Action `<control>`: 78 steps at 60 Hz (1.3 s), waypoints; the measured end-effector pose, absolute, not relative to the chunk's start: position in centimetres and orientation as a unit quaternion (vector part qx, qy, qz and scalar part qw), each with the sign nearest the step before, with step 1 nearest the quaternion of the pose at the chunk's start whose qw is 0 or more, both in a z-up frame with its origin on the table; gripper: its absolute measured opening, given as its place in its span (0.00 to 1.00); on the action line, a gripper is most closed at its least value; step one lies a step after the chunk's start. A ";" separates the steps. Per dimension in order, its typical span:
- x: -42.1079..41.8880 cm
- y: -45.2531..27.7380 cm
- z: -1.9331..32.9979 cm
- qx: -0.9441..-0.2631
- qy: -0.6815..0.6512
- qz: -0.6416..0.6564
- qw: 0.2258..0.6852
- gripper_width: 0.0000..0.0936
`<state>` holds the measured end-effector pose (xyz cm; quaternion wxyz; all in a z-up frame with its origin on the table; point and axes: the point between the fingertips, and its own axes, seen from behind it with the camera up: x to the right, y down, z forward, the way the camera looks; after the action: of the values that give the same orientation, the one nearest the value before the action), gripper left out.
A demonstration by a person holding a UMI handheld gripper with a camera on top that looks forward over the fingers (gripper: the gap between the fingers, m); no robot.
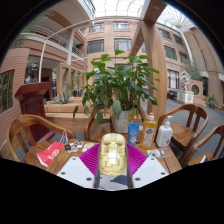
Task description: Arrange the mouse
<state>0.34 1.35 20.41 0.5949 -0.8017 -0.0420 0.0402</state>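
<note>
Yellowish and pale, the mouse [112, 153] sits clamped between your gripper's [112, 160] two fingers, its length running forward away from you. Your magenta pads [90, 158] press against it on both sides, with no gap showing at either flank, so your gripper is clenched on it. You hold the mouse above a white sheet [78, 171] that spreads out under and to either side of the fingers on the wooden table [50, 168].

Just ahead of the fingers and a little to their right stand a few containers: a blue-labelled carton [133, 131], a bottle with a yellow label [149, 131], and a rounded white jar [165, 133] furthest right. Small dark items lie on the table near your right finger, too small to make out.

To the left of your fingers lies a red packet [50, 154] on the table, with a small cluster of clutter [74, 146] between it and your left pad.

Beyond the table rises a large leafy potted plant [117, 85], directly ahead of the gripper. Wooden chairs [27, 130] stand at the left and right ends of the table. Further off you face a tall atrium with brick walls, balconies and a glazed roof.
</note>
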 end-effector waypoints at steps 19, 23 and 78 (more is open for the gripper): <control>8.9 4.5 1.7 -0.889 0.000 -0.006 0.457 0.41; 9.2 4.4 -0.1 -0.896 0.009 0.002 0.443 0.45; 8.2 -15.2 22.0 -0.844 -0.014 -0.053 0.534 0.91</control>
<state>8.23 -15.21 22.01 0.5340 -0.8436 -0.0144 -0.0534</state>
